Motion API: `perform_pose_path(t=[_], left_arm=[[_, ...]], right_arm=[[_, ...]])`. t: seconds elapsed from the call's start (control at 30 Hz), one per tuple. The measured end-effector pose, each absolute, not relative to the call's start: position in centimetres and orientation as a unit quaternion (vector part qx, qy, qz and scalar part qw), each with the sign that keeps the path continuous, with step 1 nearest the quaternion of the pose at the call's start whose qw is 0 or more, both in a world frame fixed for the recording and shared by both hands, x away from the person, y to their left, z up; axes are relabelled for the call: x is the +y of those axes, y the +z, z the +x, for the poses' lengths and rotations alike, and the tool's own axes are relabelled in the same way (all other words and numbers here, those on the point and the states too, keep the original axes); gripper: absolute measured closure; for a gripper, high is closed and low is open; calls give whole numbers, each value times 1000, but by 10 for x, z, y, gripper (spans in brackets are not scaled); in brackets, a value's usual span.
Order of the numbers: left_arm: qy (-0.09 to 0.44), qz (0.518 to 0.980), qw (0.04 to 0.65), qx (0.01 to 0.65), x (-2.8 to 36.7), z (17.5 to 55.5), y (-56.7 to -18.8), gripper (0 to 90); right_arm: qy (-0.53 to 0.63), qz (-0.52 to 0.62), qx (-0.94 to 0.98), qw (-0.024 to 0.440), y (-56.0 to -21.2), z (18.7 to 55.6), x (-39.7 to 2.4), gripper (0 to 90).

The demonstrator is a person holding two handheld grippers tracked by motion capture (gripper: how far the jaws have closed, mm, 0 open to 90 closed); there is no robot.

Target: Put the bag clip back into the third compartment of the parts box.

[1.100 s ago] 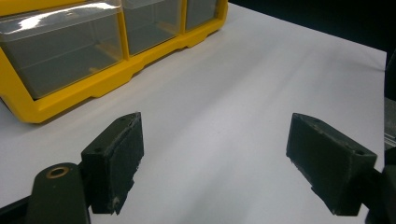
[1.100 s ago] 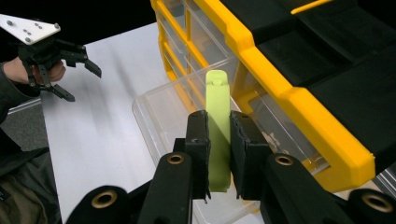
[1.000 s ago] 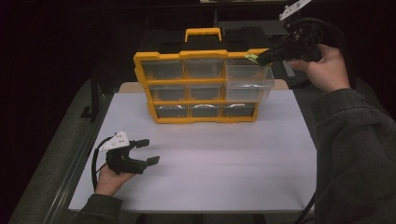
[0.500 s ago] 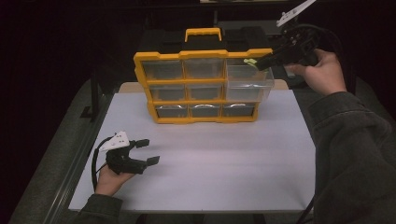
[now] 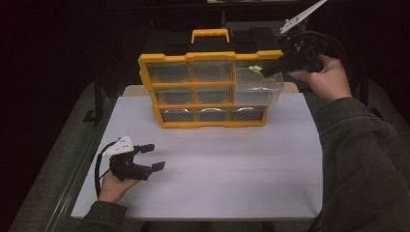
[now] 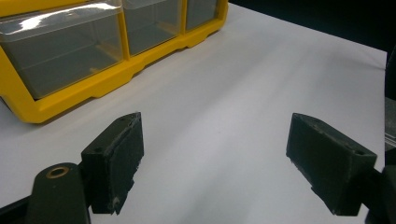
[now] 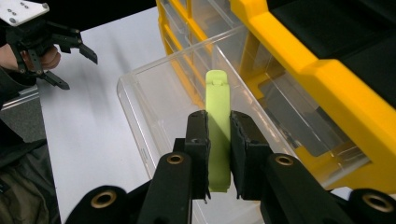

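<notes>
White tabletop (image 5: 217,169) carries a yellow organizer (image 5: 210,89) of clear drawers, standing upright at the far side. Its upper right drawer (image 5: 256,84) is pulled out, open at the top. The right gripper (image 5: 266,71) hovers over that drawer, its jaws clamped on a slim lime-green piece (image 7: 218,135) that points down into the drawer's mouth. Near the table's front left corner, the left gripper (image 5: 154,157) rests with jaws spread wide and empty, well apart from the organizer.
</notes>
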State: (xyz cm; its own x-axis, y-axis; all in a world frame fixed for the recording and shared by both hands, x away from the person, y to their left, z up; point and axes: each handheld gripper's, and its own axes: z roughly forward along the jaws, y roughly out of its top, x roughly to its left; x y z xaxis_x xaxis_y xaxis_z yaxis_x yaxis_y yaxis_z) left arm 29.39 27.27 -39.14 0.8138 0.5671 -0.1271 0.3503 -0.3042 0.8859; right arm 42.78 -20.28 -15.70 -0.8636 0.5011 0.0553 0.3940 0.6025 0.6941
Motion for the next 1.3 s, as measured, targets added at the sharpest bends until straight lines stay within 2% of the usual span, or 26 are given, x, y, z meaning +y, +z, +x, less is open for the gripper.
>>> perform_pose_path(t=[1.03,1.3], left_arm=[[105,798,521,285,273,295,-392,191],[104,797,522,285,273,295,-393,191]], right_arm=[[352,244,902,50,-177,435,-188,759],[378,247,891,57,-171,433,-191,679]])
